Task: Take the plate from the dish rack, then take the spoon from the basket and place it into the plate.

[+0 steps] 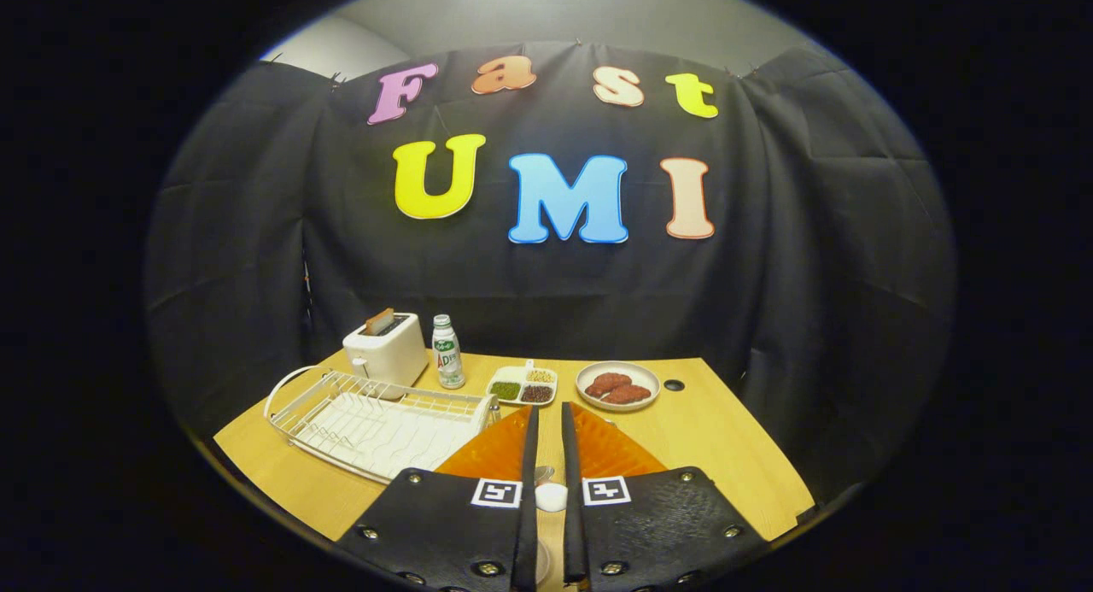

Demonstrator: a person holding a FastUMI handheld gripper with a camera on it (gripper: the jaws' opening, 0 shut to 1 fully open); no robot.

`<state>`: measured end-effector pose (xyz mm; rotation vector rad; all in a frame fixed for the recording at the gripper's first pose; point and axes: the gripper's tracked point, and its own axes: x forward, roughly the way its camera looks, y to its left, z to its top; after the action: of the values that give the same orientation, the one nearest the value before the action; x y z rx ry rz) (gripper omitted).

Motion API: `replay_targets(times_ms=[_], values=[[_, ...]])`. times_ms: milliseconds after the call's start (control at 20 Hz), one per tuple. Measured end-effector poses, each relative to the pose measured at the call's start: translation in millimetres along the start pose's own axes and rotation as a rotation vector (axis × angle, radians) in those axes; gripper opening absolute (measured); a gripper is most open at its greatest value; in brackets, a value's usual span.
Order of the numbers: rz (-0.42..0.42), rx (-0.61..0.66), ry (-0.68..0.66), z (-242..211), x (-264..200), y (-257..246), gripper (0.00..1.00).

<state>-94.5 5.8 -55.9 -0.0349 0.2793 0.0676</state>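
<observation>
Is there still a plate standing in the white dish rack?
No, the dish rack beside the toaster has empty slots, and its wires hold no plate.

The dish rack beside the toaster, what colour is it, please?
White, seen clearly in the gripper view: dish rack.

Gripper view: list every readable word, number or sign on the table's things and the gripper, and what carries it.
Bottle: label print, too blurred to read.
Gripper: two square coded markers, no words; fingers nearly together, a small white thing between them.
Toaster, dish rack: no text.
</observation>
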Motion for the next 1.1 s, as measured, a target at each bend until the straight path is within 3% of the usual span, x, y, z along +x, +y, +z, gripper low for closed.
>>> replay_targets(times_ms=[600,1100], values=[[0.180,-0.035,0.265,-87.4,-4.7,85.4,0.12],[0.262,-0.129,0.363,-115.4,12.6,128.0,0.12]])
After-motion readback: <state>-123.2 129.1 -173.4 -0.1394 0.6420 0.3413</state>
